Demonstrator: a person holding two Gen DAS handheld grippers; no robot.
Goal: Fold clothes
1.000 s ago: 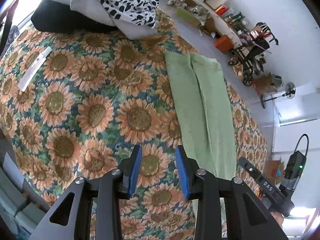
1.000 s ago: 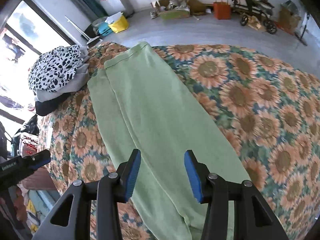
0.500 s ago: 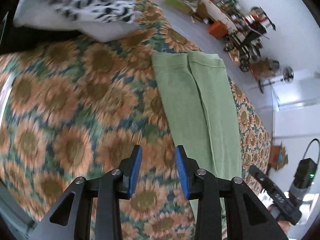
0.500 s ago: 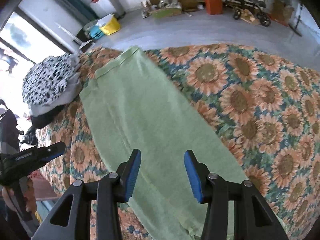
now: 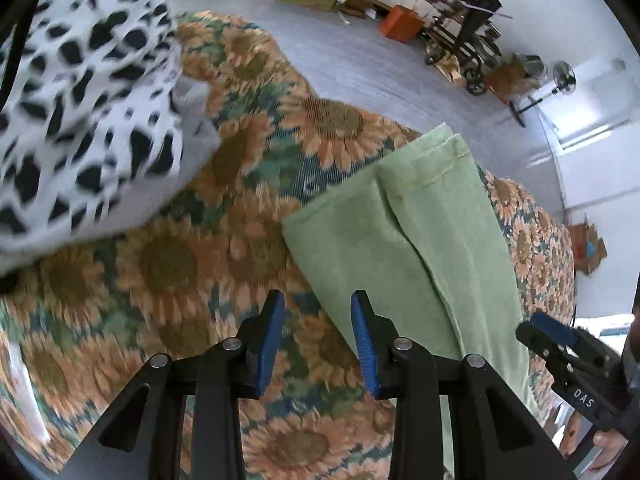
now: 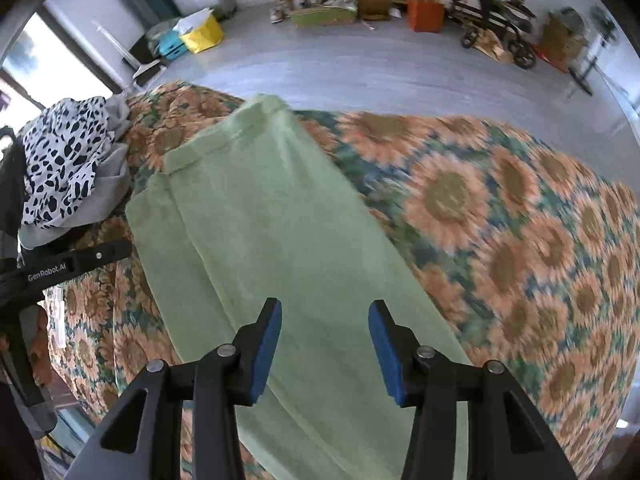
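A light green garment (image 5: 404,240) lies flat and long, folded lengthwise, on the sunflower-print cover (image 5: 168,264). It also shows in the right wrist view (image 6: 264,232). My left gripper (image 5: 318,312) is open and empty, above the cover just left of the garment's near-left edge. My right gripper (image 6: 325,320) is open and empty, hovering over the garment's middle. The right gripper shows at the lower right of the left wrist view (image 5: 560,344). The left gripper's body shows at the left of the right wrist view (image 6: 68,264).
A pile of clothes with a black-and-white spotted piece (image 5: 80,92) on top sits at the cover's far left (image 6: 68,160). Beyond the bed's far edge is grey floor (image 6: 360,64) with boxes, an orange bin (image 6: 426,14) and a wheeled frame (image 5: 468,36).
My left gripper has moved forward toward the garment's far end and the clothes pile. My right gripper has moved forward along the garment. Both stay open.
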